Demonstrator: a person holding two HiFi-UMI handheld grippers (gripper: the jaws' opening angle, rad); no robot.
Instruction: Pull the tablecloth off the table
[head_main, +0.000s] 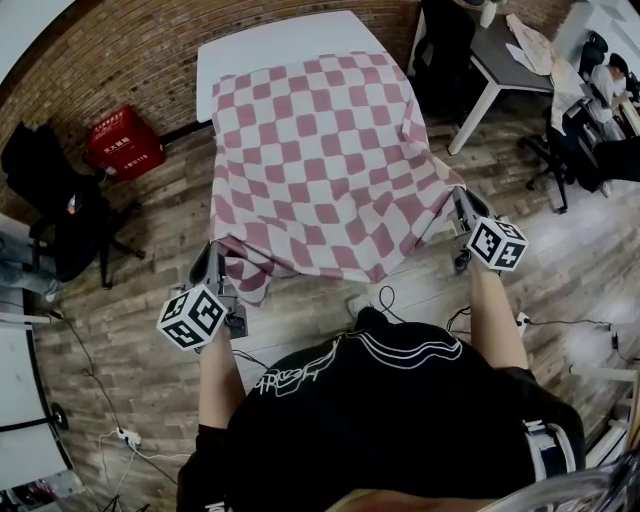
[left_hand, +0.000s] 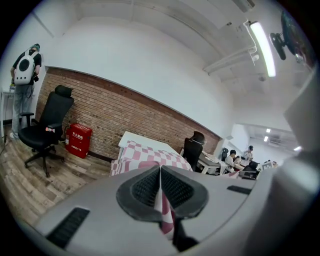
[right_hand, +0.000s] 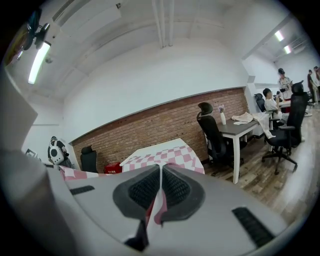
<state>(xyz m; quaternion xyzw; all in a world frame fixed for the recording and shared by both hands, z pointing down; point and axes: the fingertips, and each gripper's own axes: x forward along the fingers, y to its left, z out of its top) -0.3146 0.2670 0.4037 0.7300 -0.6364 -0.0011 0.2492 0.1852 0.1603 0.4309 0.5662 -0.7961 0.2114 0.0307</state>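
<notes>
Both jaws are clamped on fabric: the left gripper (left_hand: 160, 174) and right gripper (right_hand: 160, 172) each pinch a near corner of the tablecloth (head_main: 320, 160). The cloth runs lengthwise straight ahead of the jaws along the tabletop (head_main: 270, 40), so the pull looks straight back.

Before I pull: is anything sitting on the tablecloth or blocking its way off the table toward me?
Nothing visible does. The tablecloth has nothing resting on it where it covers the table, and the left gripper and right gripper are each shut on a near corner.
</notes>
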